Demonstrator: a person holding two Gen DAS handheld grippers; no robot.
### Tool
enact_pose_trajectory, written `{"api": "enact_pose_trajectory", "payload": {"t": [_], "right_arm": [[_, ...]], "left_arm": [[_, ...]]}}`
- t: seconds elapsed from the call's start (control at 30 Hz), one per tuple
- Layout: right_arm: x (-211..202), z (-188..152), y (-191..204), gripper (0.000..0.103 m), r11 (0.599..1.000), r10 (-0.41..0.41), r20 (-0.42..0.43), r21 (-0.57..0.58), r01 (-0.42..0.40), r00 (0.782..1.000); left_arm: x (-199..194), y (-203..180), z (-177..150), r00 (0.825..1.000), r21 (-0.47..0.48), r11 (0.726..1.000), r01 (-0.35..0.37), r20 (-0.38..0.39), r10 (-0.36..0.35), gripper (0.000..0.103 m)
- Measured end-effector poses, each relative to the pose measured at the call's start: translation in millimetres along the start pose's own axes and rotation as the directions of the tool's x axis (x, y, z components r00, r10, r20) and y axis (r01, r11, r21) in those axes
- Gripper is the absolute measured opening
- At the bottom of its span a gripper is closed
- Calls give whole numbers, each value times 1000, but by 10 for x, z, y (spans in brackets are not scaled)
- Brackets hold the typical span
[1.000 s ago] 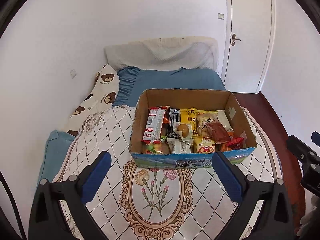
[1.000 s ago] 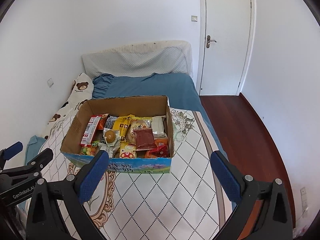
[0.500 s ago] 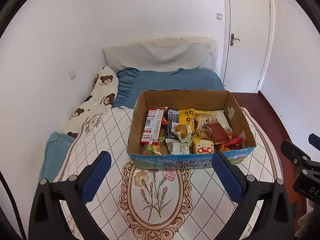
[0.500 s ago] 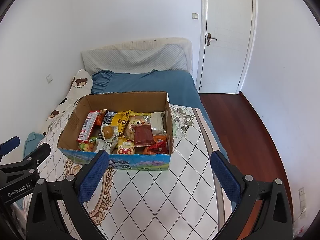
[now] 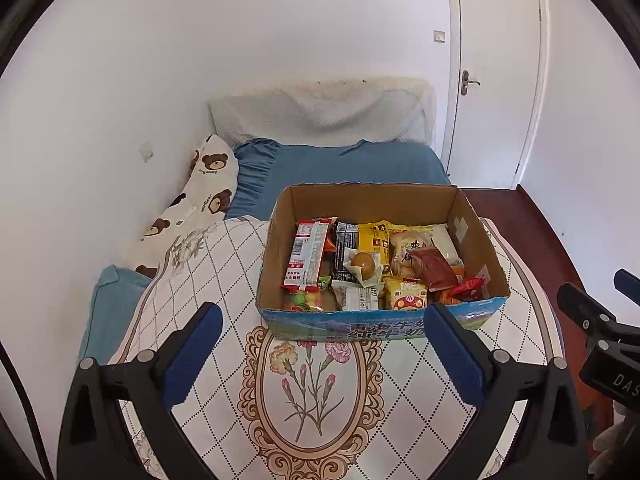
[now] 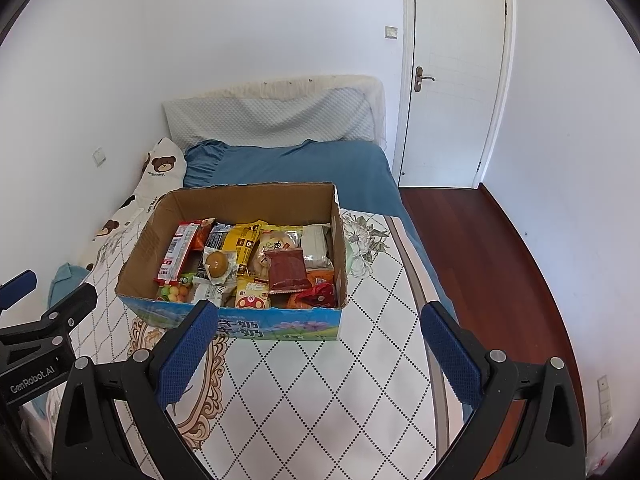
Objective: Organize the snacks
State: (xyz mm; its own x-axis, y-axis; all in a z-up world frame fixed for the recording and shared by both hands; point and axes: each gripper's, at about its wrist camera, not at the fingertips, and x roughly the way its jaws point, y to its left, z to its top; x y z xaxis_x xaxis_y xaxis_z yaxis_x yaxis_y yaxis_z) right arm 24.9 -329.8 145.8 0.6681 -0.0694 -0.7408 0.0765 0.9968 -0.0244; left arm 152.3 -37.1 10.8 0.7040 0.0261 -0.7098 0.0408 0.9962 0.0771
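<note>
Sitting on the bed (image 5: 340,160), on a white quilt (image 5: 224,264) with a diamond pattern and a flower medallion, an open cardboard box (image 5: 372,200) holds a heap of snacks packed close together. Along its left side lies a red and white packet (image 5: 306,254), with a small bag of coloured candies (image 5: 303,300) at the near corner. Next to it are a black wrapper (image 5: 344,240) and a yellow packet (image 5: 374,238), and on top of these rests a sealed brown egg (image 5: 362,265). Toward the right a dark red pouch (image 5: 434,268) lies across a pale pastry bag (image 5: 410,242), a white packet (image 5: 446,240) sits behind it, and a yellow packet with a red mushroom (image 5: 406,298) and a bright red wrapper (image 5: 466,288) fill the near right corner. The box's outer front wall is printed blue with large characters; its flaps are gone and its inside is plain brown. A bear-print pillow (image 5: 210,184) lies by the wall to the left of the box. The left hand-held gripper (image 5: 322,318) hovers just in front of the box, its blue-padded fingers (image 5: 192,354) spread wide with nothing between them. The right hand-held gripper (image 6: 318,314) hangs beside it over the quilt, aimed at the box's near right part, its fingers (image 6: 450,354) likewise wide apart and empty. Each one shows at the edge of the other's view.
</note>
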Motion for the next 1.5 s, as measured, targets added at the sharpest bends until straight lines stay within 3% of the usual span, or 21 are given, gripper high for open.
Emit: {"api": "enact_pose_trajectory", "payload": {"t": [1.5], "right_arm": [[-116,32,-38,103,1000,4,9,5,-4,1000]], "left_arm": [[-94,-46,2,1000,8,1000,-1,18,1,103]]}}
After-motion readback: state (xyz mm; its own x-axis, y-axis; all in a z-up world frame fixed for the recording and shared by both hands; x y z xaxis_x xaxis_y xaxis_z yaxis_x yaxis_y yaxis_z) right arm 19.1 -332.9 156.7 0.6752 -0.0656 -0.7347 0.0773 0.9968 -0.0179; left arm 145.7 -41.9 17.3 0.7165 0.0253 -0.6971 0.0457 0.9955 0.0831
